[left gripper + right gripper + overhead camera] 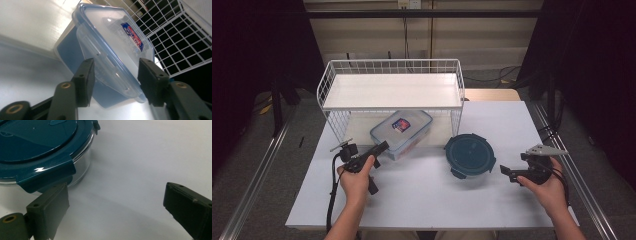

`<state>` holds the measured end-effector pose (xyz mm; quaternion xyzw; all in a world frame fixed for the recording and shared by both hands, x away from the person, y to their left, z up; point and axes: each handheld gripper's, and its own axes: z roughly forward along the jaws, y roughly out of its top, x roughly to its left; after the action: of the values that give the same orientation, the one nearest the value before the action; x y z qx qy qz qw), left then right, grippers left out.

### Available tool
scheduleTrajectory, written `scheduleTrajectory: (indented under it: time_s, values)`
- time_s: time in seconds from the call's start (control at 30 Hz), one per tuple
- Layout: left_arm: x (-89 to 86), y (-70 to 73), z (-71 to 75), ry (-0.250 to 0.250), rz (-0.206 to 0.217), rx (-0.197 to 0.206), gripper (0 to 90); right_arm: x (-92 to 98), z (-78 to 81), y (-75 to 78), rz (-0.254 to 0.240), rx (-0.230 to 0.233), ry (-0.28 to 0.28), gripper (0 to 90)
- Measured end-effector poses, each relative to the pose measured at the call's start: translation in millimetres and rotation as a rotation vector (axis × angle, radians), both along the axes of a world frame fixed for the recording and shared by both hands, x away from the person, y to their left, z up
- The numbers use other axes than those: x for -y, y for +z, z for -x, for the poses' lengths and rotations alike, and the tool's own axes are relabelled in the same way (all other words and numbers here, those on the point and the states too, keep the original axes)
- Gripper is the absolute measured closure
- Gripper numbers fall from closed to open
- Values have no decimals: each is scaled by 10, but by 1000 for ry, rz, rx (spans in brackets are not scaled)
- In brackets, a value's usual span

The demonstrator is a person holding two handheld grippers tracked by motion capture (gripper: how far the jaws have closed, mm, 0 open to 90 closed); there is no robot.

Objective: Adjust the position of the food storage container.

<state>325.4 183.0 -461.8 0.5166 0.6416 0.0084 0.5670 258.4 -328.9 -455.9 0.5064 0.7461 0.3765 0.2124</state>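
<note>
A clear rectangular container with a blue-rimmed lid and a red-blue label lies half under the wire shelf; the left gripper view shows it as the rectangular container. My left gripper is at its near left corner. Both pads sit against the lid's corner and side latch, which fill the gap of the left gripper. A round glass container with a dark teal lid stands to the right. My right gripper is open just right of it. One of its fingertips is close under a latch of the round container, with bare table between the jaws.
A white wire shelf stands on legs at the back of the white table, and its mesh side rises just behind the rectangular container. Dark curtains flank the table. Metal rails run along both sides on the floor.
</note>
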Motion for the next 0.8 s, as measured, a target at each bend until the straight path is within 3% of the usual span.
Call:
scheduleTrajectory:
  time_s: [0.1,0.13,0.23,0.27,0.33,0.4,0.43,0.53,0.57,0.63,0.67,0.8]
  values:
    - [-1,-10,-1,-9,29,-12,522,6,-2,0,2,4,-1,60]
    - [3,-35,10,-1,64,-22,524,10,-2,1,2,5,-2,60]
    - [14,-56,18,28,87,-24,526,9,-2,0,2,5,0,60]
    - [6,-70,15,53,84,-32,439,7,-1,2,4,8,-1,60]
    - [-6,-80,10,58,98,-41,351,4,-1,3,4,9,-2,60]
    - [5,-120,-20,20,106,-69,322,-1,-1,5,4,9,0,60]
    - [25,-137,-33,15,140,-63,304,-1,-1,5,3,8,4,60]
    - [60,-159,-53,-2,152,-72,310,-2,0,6,2,6,2,60]
    - [77,-176,-57,15,146,-63,327,-2,0,5,3,9,2,60]
    - [83,-190,-67,24,183,-47,378,1,2,6,3,11,0,60]
    - [80,-180,-67,23,196,-60,447,6,5,8,-3,6,0,60]
    - [86,-225,-99,16,267,-84,488,7,0,2,-1,8,-1,60]
